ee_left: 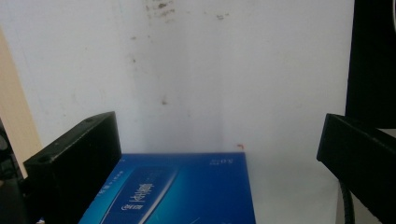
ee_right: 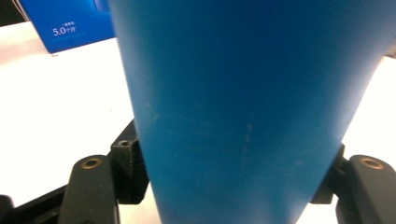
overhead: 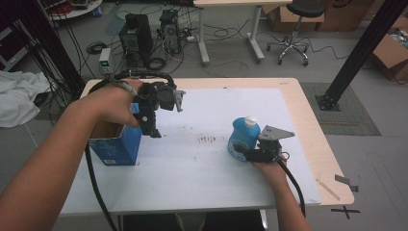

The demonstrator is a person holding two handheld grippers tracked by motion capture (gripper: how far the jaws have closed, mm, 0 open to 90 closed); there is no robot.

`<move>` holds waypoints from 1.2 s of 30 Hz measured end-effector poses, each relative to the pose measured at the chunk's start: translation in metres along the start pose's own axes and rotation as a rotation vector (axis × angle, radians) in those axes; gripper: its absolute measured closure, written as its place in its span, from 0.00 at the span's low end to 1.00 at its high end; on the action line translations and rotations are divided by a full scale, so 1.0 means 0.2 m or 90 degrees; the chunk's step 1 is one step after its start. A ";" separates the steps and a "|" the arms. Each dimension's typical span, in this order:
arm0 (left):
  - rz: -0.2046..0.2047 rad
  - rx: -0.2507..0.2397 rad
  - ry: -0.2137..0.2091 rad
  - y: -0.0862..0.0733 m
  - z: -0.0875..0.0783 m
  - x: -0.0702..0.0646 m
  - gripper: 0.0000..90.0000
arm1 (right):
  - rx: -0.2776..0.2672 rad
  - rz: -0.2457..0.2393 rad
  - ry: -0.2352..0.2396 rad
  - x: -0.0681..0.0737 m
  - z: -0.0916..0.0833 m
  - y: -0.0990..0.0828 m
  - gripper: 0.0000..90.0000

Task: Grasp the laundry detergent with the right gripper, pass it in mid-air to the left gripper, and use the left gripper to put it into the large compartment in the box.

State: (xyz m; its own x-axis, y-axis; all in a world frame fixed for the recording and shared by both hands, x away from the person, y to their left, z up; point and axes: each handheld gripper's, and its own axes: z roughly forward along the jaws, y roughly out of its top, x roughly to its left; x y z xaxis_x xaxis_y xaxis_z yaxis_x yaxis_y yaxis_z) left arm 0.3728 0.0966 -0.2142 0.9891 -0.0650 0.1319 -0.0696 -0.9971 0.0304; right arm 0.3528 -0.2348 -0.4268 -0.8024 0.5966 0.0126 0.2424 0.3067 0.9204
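Note:
A blue bottle (overhead: pixel 243 137) with a white cap stands upright on the white mat (overhead: pixel 211 159), right of centre. My right gripper (overhead: pixel 250 153) is shut on the bottle's lower body; in the right gripper view the blue bottle (ee_right: pixel 243 107) sits pressed between both jaws. At the left stands an open blue box (overhead: pixel 117 144). My left gripper (overhead: pixel 154 129) hangs open just above the box's right edge, jaws pointing down. In the left gripper view the blue box (ee_left: pixel 177 191) lies below and between the wide-apart jaws, which touch nothing.
The white mat covers most of a light wooden table (overhead: pixel 308 120); it has dark smudges (overhead: pixel 207 139) at its centre. Cables trail from both grippers toward the near edge. Computer towers (overhead: pixel 137 36), a stool (overhead: pixel 296 29) and cardboard boxes (overhead: pixel 392 50) stand on the floor beyond.

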 end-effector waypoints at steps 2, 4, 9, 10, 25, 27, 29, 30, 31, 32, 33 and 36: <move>-0.001 0.001 0.000 0.00 0.00 0.00 0.00 | 0.002 0.000 -0.006 0.00 0.00 0.00 0.40; -0.001 0.002 0.001 0.00 0.00 0.00 0.00 | 0.004 -0.001 -0.009 0.00 0.01 0.00 0.41; 0.000 0.000 0.001 0.00 0.00 0.00 0.00 | 0.005 0.000 -0.014 0.01 0.01 -0.01 0.46; 0.000 0.000 0.001 0.00 0.00 0.00 0.00 | 0.005 0.000 -0.014 0.01 0.01 -0.01 0.46; 0.000 0.001 -0.002 0.02 0.00 0.00 0.00 | 0.017 -0.030 0.010 0.01 -0.01 0.06 0.51; 0.001 -0.001 -0.002 0.02 -0.01 0.00 0.00 | 0.011 -0.042 0.032 0.01 -0.03 0.11 0.51; 0.002 -0.002 -0.003 0.02 -0.01 0.00 0.00 | 0.009 -0.057 0.052 0.03 -0.04 0.16 0.52; 0.002 -0.001 -0.003 0.03 -0.01 0.00 0.00 | 0.010 -0.070 0.065 0.03 -0.05 0.19 0.52; 0.002 -0.001 -0.003 0.03 -0.01 0.00 0.00 | 0.009 -0.080 0.075 0.04 -0.05 0.21 0.52; 0.000 -0.002 -0.003 0.03 -0.01 0.00 0.00 | 0.009 -0.091 0.089 0.05 -0.05 0.24 0.52; 0.003 -0.001 -0.005 0.04 -0.02 0.00 0.00 | 0.010 -0.099 0.104 0.06 -0.05 0.27 0.52; 0.005 0.001 -0.006 0.05 -0.01 0.00 0.00 | 0.013 -0.125 0.146 0.10 -0.04 0.33 0.52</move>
State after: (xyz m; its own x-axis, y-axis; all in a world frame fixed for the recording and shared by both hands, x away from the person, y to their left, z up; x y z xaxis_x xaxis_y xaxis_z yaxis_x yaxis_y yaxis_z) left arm 0.3717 0.0861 -0.2114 0.9898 -0.0733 0.1224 -0.0772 -0.9966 0.0274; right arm 0.3482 -0.2080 -0.3631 -0.9365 0.3426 -0.0744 0.0800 0.4153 0.9061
